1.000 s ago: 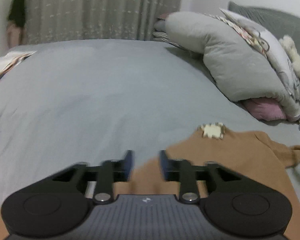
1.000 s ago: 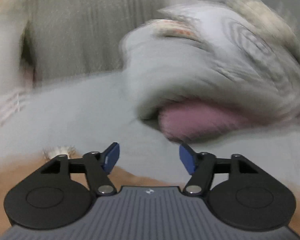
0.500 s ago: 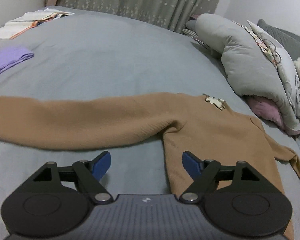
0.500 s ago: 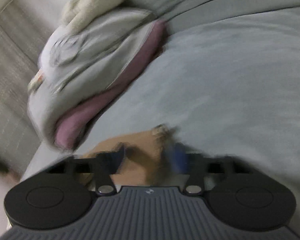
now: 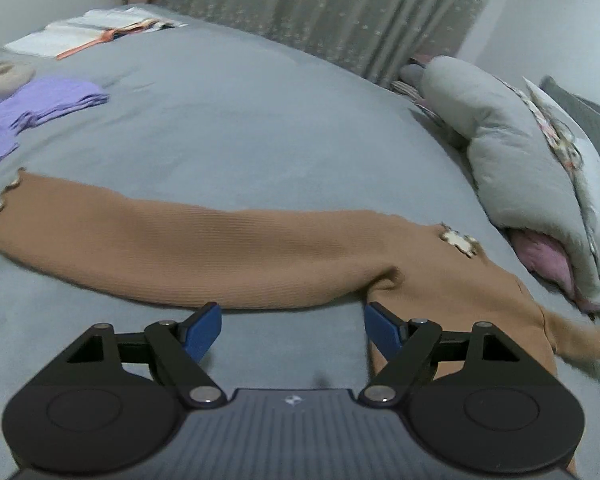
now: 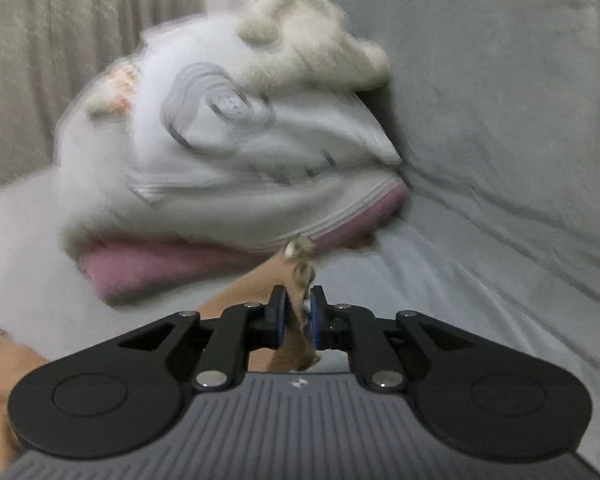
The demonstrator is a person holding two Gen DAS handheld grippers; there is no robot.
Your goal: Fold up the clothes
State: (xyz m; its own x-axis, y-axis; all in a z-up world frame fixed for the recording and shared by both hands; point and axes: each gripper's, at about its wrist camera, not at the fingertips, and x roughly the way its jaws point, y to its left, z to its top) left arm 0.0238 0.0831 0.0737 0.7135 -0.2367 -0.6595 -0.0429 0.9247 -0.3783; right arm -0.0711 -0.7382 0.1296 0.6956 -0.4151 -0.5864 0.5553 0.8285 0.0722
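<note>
While the left tongs (image 5: 293, 330) stand wide with nothing between them, just short of the armpit of the tan top (image 5: 236, 252), that top lies flat on the grey bed (image 5: 240, 128) with one sleeve stretched out to the left. The right tongs (image 6: 299, 312) are nearly closed, pads easing slightly apart yet still pinching the other sleeve's cuff (image 6: 298, 268), near the pillows (image 6: 228, 152).

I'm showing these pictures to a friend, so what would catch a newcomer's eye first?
A tan long-sleeved top lies across the grey bed, one sleeve stretched out toward the purple clothes on the left. The right tongs pinch its other cuff, jaws easing slightly, before heaped pillows.
</note>
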